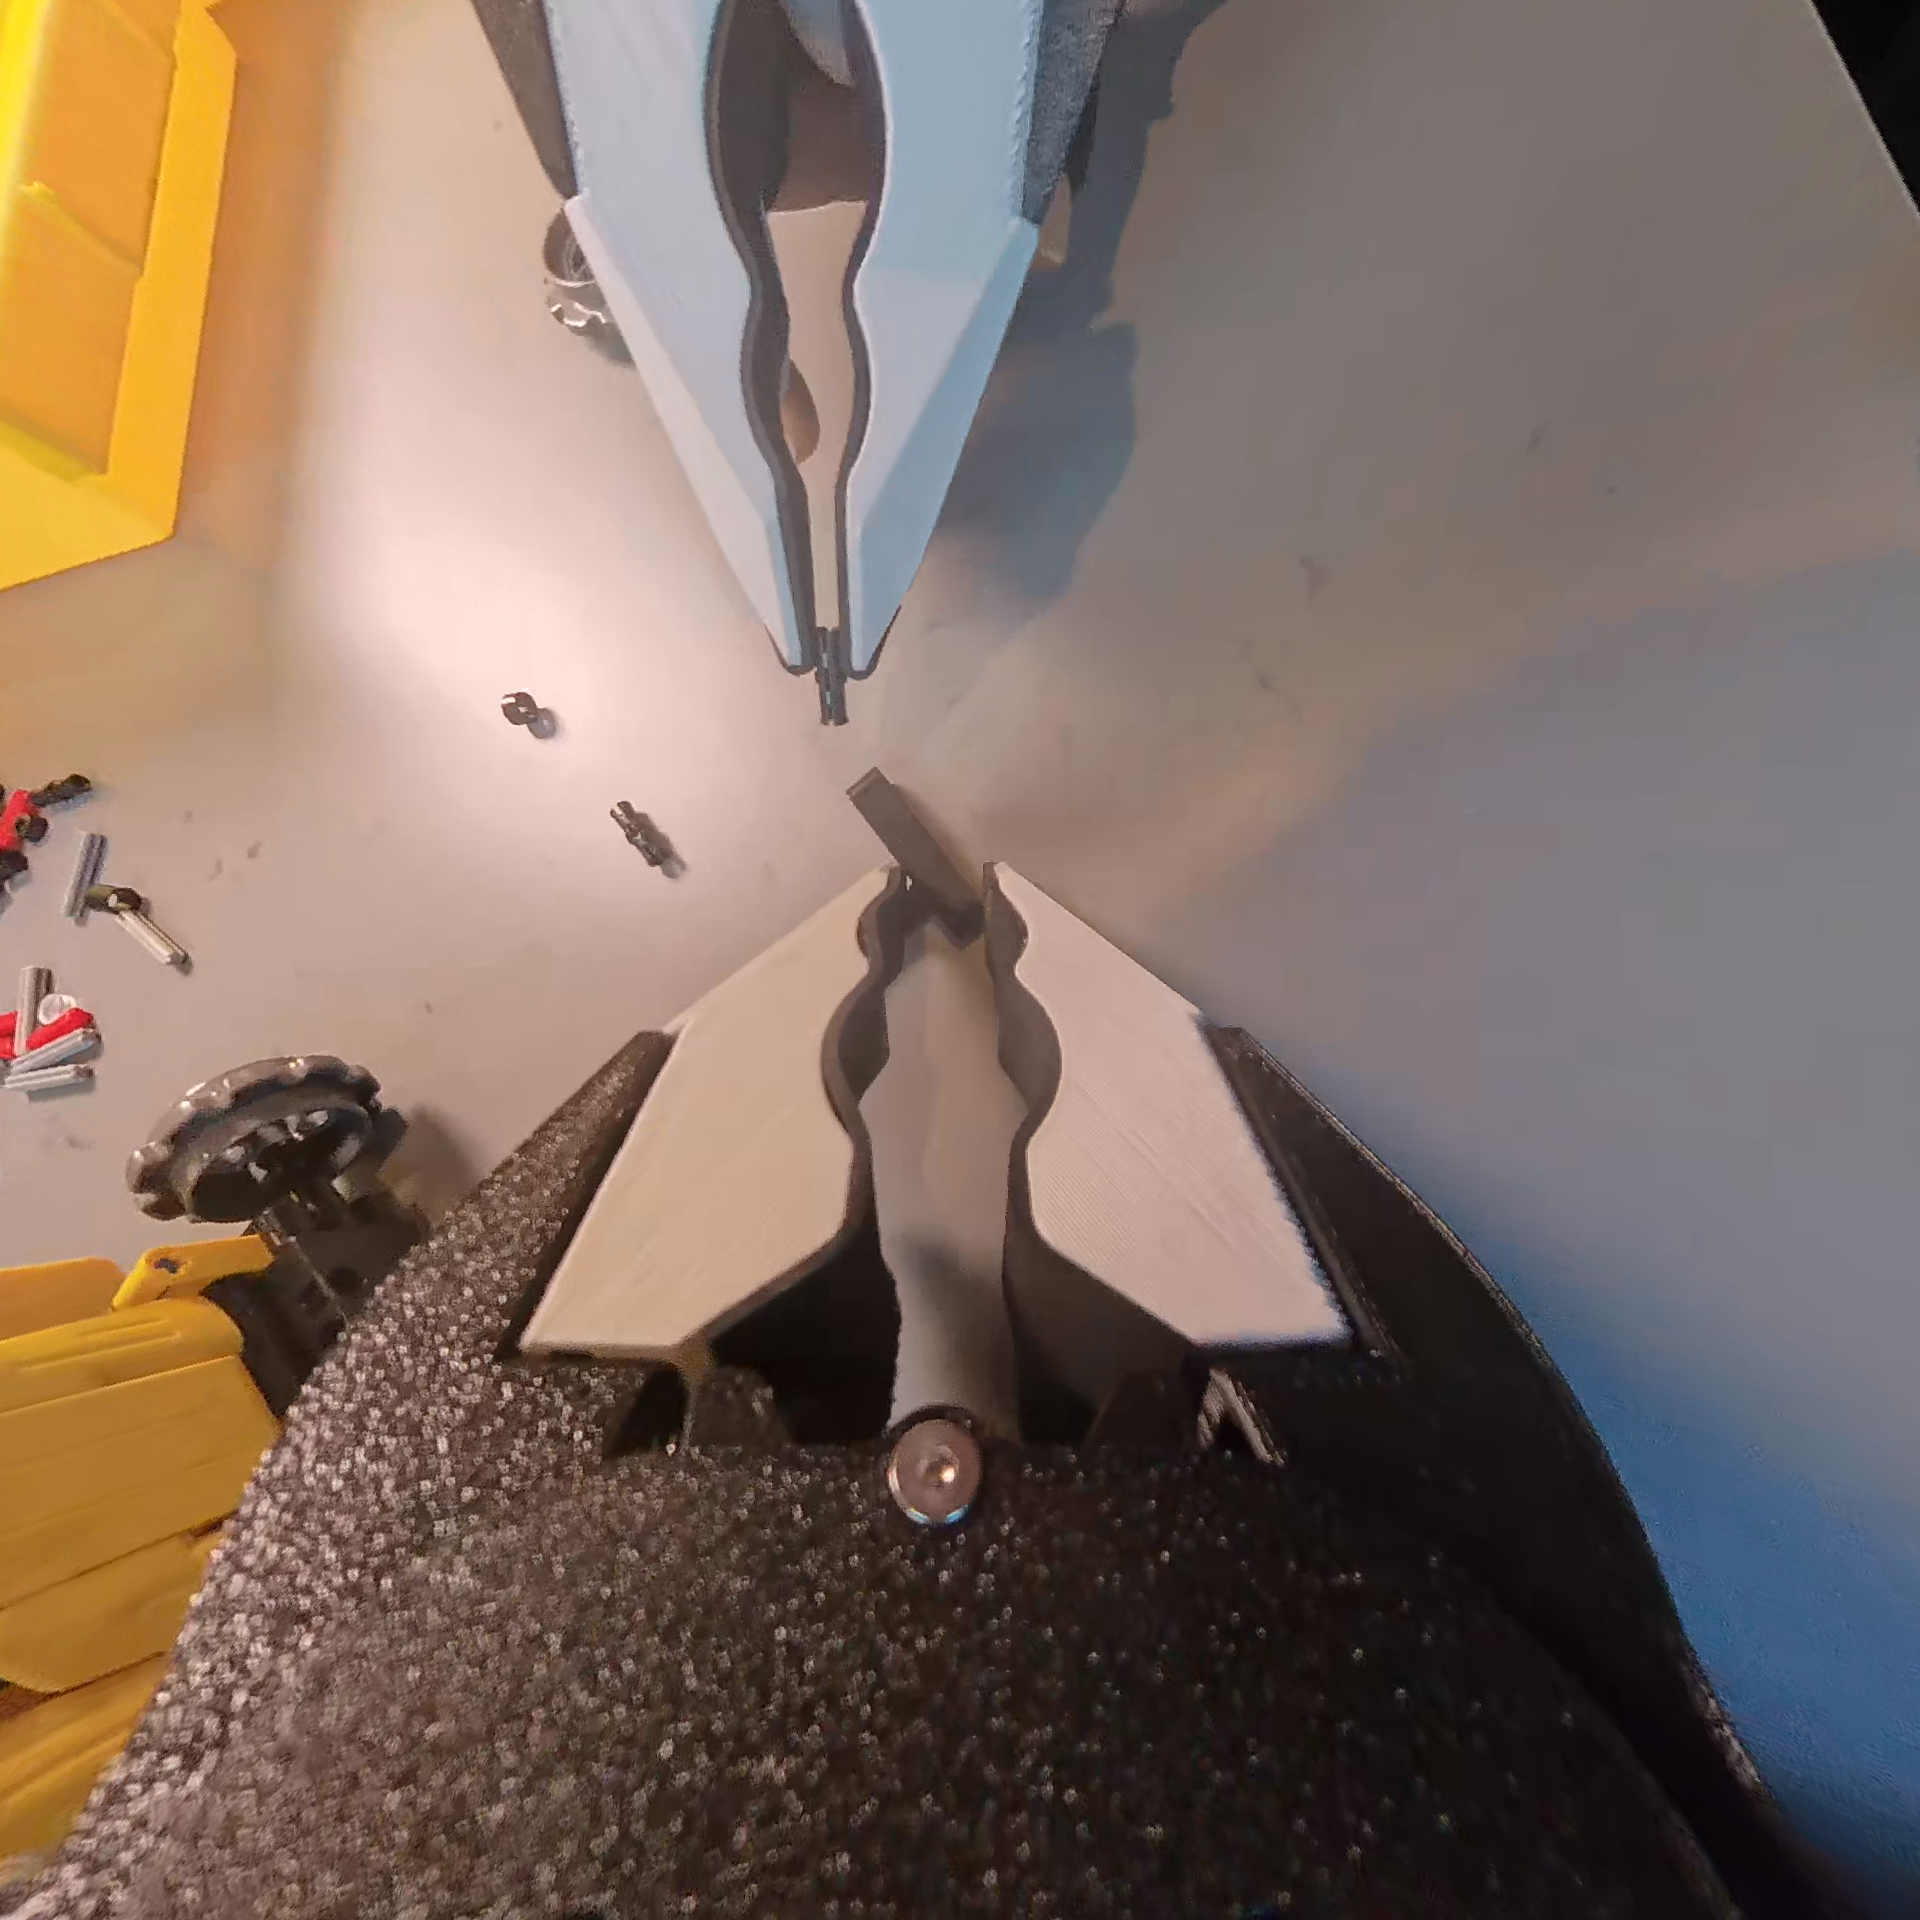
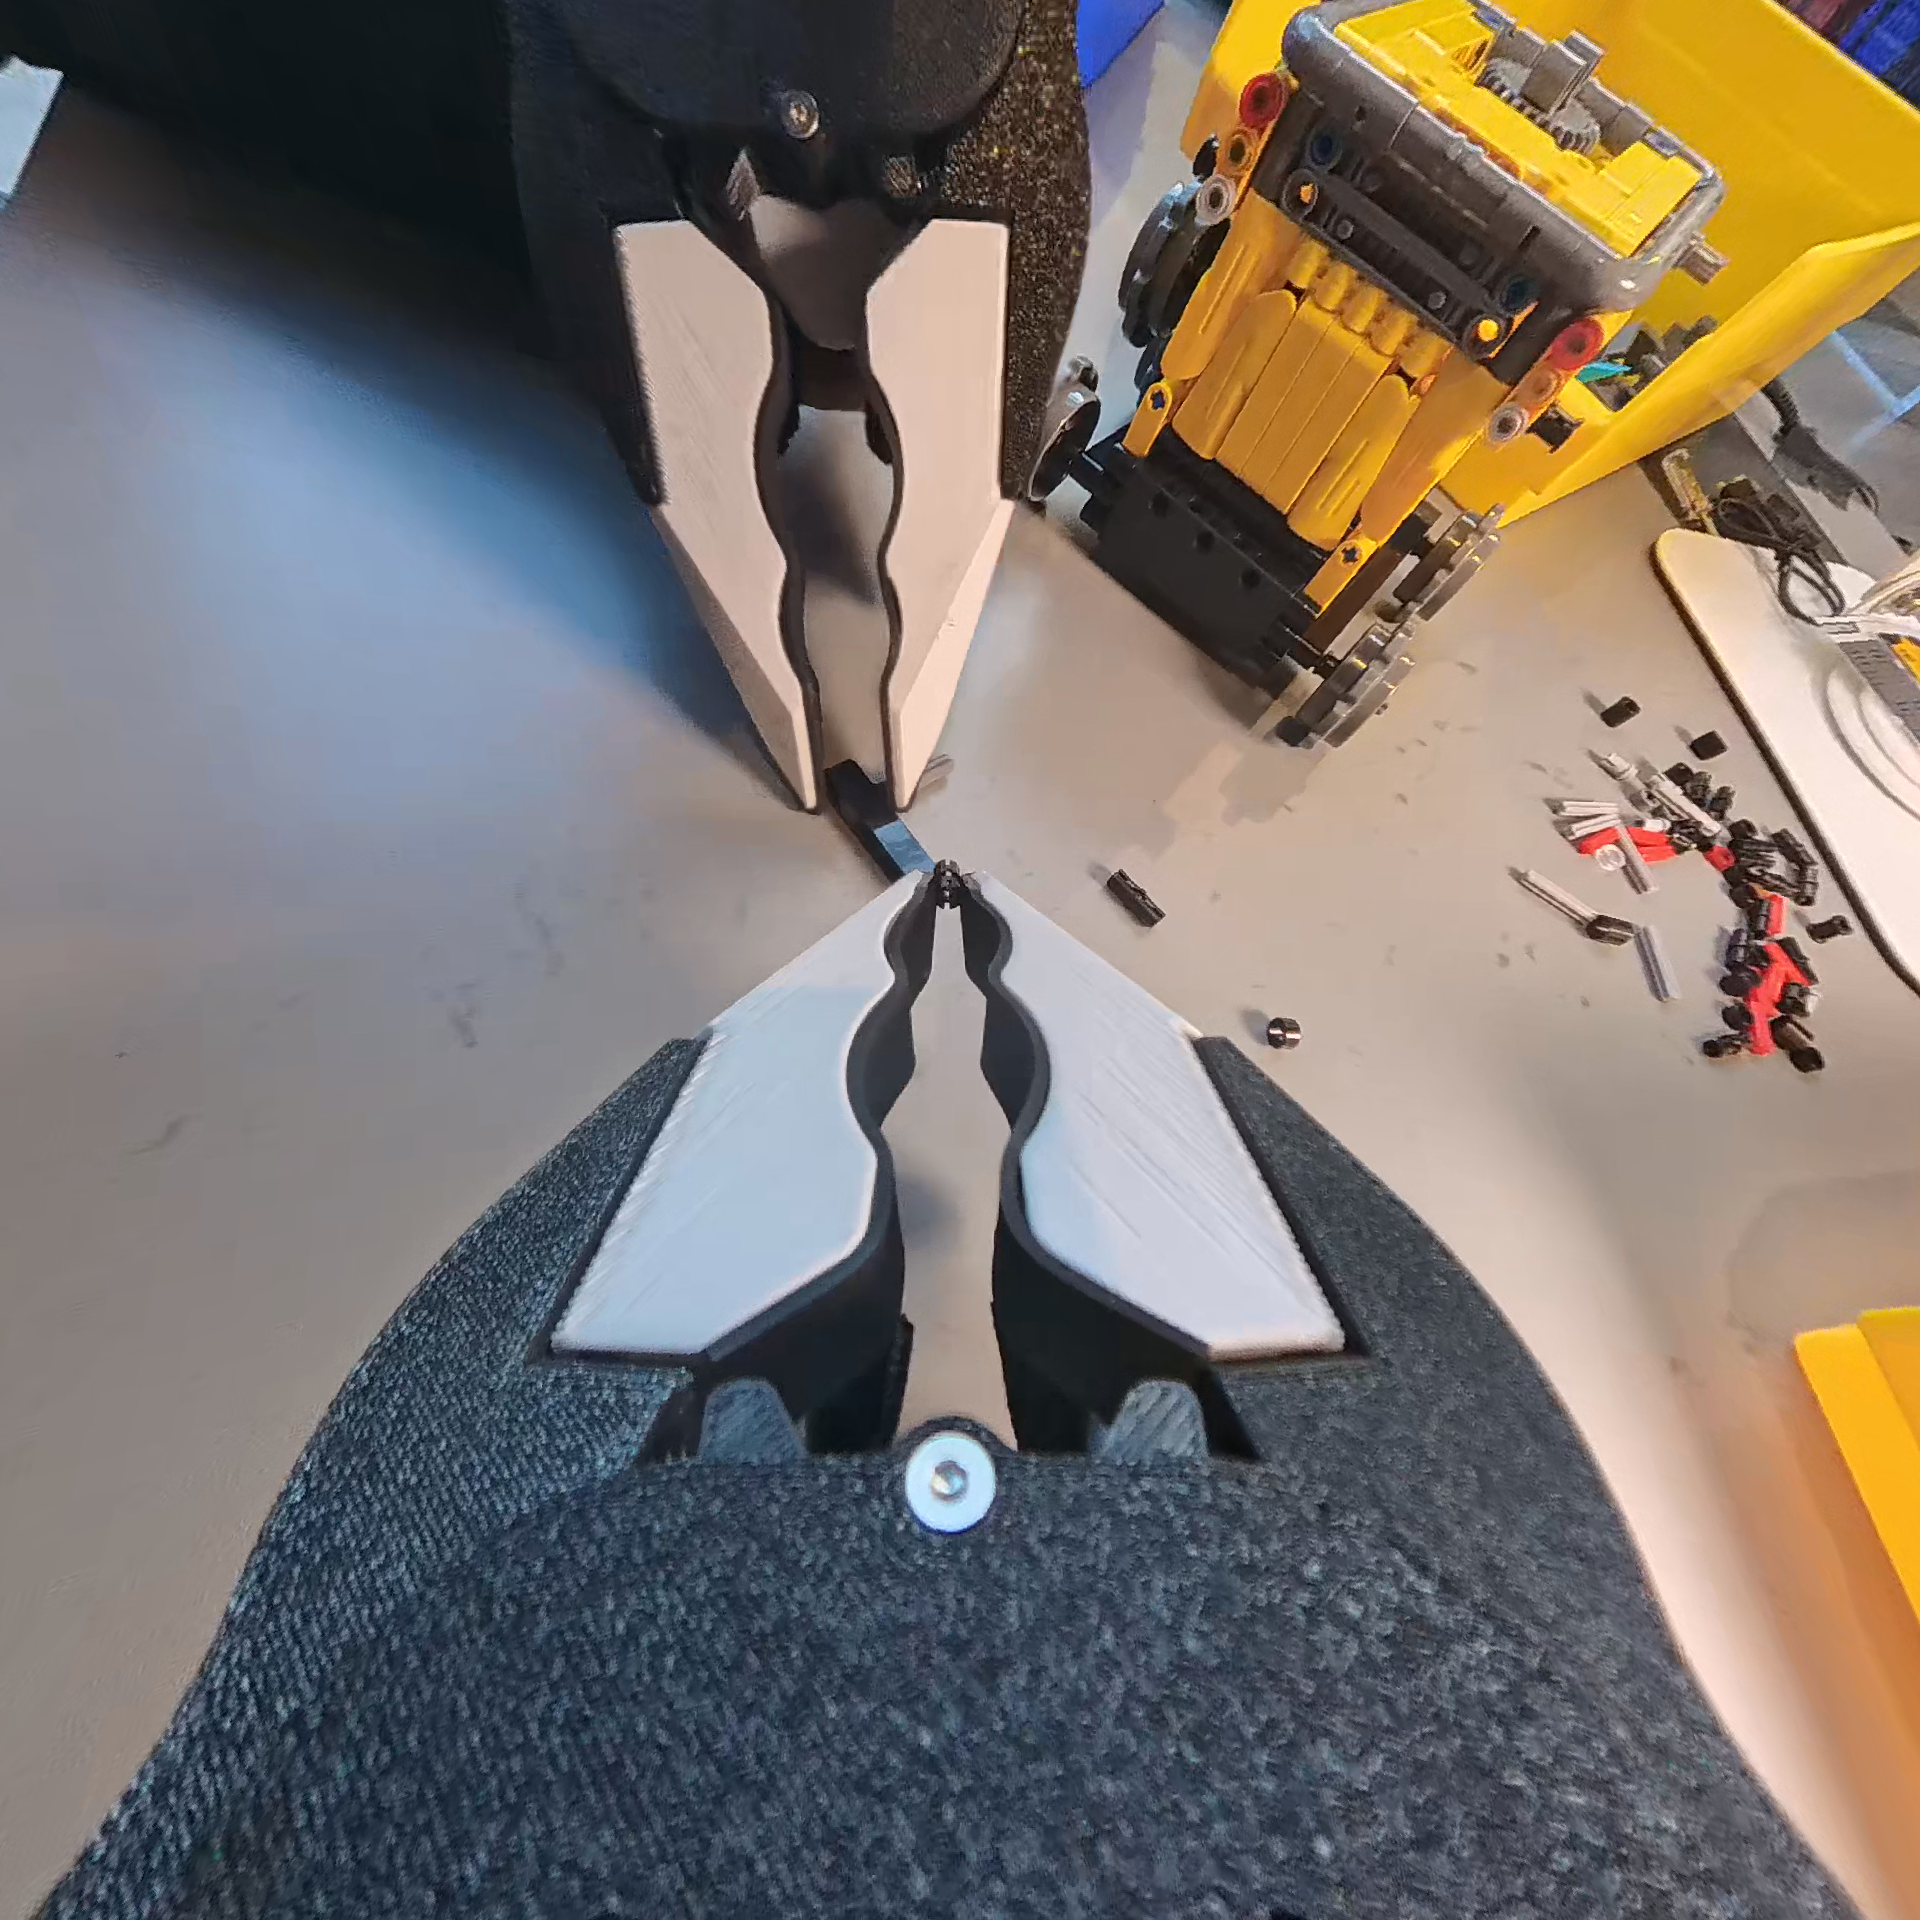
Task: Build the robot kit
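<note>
Grey counter, grippers tip to tip. Left gripper low, clamped on black beam angled up off the surface. Right gripper pinched on small black pin, just short of the beam end. Yellow brick vehicle beside.

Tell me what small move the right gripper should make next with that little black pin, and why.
Probably ease the right gripper forward, lining the black pin up with the free end of the black beam. The pin is pinched at its tips and points at the beam, which the left gripper grips, with a small gap between them. I cannot see a hole in the beam.
</note>
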Demonstrator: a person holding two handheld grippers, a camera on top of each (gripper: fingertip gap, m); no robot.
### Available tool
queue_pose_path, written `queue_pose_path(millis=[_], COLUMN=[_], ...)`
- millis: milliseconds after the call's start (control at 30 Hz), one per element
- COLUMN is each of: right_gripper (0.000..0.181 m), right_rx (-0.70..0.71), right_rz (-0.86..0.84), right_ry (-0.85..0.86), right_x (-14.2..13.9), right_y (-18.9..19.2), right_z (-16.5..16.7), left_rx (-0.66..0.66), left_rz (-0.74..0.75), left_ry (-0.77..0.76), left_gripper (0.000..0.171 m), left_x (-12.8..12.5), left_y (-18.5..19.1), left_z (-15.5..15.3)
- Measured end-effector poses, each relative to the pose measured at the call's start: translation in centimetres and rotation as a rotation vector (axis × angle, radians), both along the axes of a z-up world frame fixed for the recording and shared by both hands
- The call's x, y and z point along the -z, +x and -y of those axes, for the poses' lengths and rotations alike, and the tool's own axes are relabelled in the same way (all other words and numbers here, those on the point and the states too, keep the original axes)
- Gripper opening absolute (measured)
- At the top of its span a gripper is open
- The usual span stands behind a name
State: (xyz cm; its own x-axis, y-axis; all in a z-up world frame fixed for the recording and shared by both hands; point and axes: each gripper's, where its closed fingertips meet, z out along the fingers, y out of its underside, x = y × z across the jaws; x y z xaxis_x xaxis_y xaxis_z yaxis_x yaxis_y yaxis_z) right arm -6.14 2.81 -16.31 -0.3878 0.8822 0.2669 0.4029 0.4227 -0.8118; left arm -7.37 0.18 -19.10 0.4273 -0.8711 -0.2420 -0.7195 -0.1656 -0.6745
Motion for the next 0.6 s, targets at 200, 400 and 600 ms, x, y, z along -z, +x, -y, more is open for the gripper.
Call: queue_pose_path(millis=[200,400,600], right_gripper=[0.004,0.005,0.005], right_rx=[-0.006,-0.03,-0.027], right_rz=[-0.064,-0.086,-0.029], right_ry=[-0.035,0.008,0.067], right_x=[-1.5,-2.1,-1.2], right_y=[-0.1,-0.3,0.1], right_z=[0.3,1.0,0.9], left_rx=[-0.088,-0.166,-0.193], left_rz=[0.182,0.453,0.459], left_ry=[-0.143,-0.396,-0.449], left_gripper=[0.006,0.0,0.0], left_x=[-1.3,-3.2,-2.6], left_y=[-0.7,-0.2,-0.1], left_z=[-0.4,-0.9,-1.2])
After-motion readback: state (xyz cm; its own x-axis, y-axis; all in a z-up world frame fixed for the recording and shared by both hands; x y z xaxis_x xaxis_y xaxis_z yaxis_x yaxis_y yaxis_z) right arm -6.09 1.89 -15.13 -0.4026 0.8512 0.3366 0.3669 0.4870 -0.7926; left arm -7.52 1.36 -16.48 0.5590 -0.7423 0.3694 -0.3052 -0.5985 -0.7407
